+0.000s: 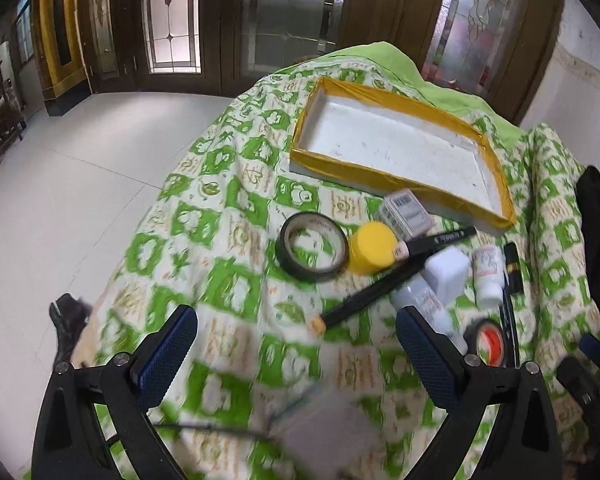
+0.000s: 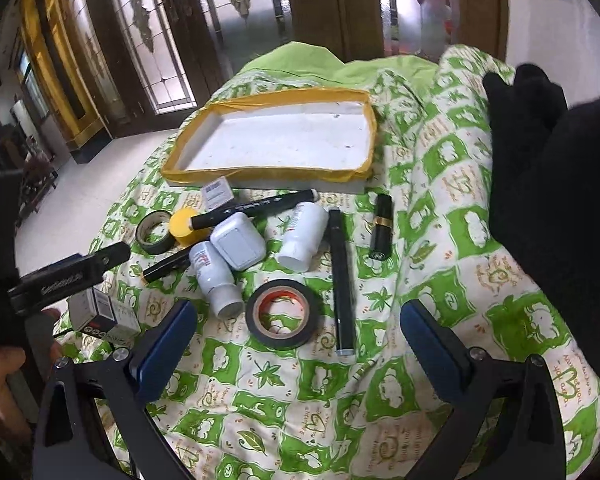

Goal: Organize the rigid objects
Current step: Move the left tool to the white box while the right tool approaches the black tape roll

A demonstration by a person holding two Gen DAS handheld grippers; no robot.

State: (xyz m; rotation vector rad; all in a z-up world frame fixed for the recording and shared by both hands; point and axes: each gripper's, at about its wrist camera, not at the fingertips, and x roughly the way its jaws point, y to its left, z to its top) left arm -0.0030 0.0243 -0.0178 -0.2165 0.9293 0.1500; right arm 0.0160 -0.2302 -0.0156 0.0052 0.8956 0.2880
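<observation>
A white tray with a yellow rim (image 1: 384, 100) (image 2: 260, 172) lies empty at the far side of a green-patterned cloth. In front of it lie a black tape roll (image 1: 313, 249) (image 2: 154, 232), a yellow cap (image 1: 371, 247) (image 2: 186, 226), a small box (image 1: 406, 214) (image 2: 219, 193), black markers (image 1: 374, 290) (image 2: 256, 208), white bottles (image 2: 216, 276) (image 2: 302, 236), a white charger (image 2: 238, 245), a tape roll with orange core (image 2: 282, 314) (image 1: 490, 342), a black pen (image 2: 341, 280) and a lipstick (image 2: 381, 226). My left gripper (image 1: 296, 350) is open over a blurred grey box (image 1: 324, 424). My right gripper (image 2: 298, 348) is open above the orange-core tape.
The cloth covers a rounded table (image 2: 440, 200) over a white tiled floor (image 1: 60, 200). Wooden doors with glass panels stand behind. A black-gloved arm (image 2: 548, 184) lies at the right. The left gripper's body (image 2: 56, 276) and a grey box (image 2: 100, 314) show in the right wrist view.
</observation>
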